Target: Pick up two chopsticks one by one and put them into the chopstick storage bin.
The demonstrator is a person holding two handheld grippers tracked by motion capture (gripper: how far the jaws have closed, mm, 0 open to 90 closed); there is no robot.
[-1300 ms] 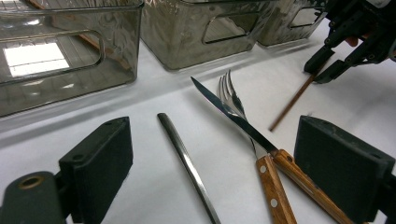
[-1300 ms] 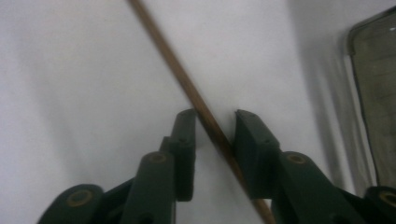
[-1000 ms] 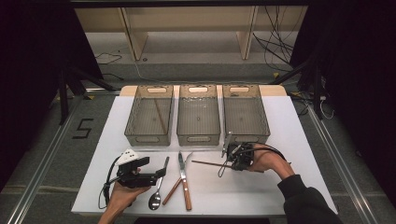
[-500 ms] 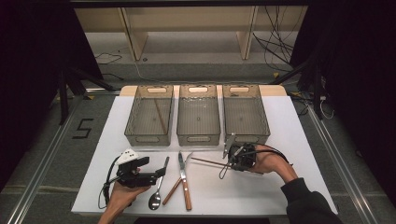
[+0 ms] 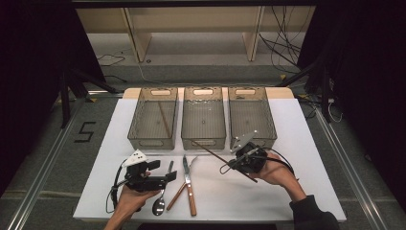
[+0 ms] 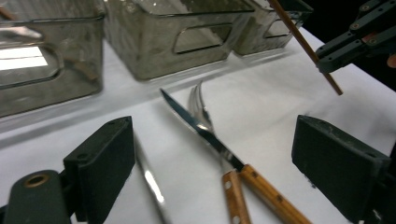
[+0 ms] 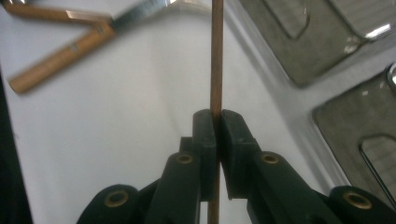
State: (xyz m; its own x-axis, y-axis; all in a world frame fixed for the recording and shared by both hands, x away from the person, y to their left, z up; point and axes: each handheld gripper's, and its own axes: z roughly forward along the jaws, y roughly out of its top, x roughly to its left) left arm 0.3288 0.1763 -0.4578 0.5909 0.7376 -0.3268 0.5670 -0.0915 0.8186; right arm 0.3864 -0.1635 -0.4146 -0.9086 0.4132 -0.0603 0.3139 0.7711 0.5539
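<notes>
My right gripper (image 5: pixel 235 163) (image 7: pixel 215 116) is shut on a thin brown chopstick (image 5: pixel 210 151) (image 7: pixel 216 56), held above the white table (image 5: pixel 297 143) in front of the middle and right bins. The stick slants up to the left past the jaws. My left gripper (image 5: pixel 163 171) (image 6: pixel 215 135) rests low at the front left with its jaws wide open and nothing gripped. Ahead of it lie a wooden-handled knife (image 5: pixel 188 184) (image 6: pixel 205 135), a wooden-handled fork (image 5: pixel 178 194) (image 6: pixel 198 100) and a spoon (image 5: pixel 159 206), whose handle (image 6: pixel 149 179) runs beside the left jaw.
Three translucent bins stand in a row at the back: left (image 5: pixel 139 120), middle (image 5: pixel 203 139), right (image 5: pixel 268 120). Another chopstick (image 5: pixel 165 120) lies in the left bin. Dark floor and cables surround the table.
The right gripper has risen with the chopstick, whose far end now tilts up off the table toward the bins. The left gripper has stayed put.
</notes>
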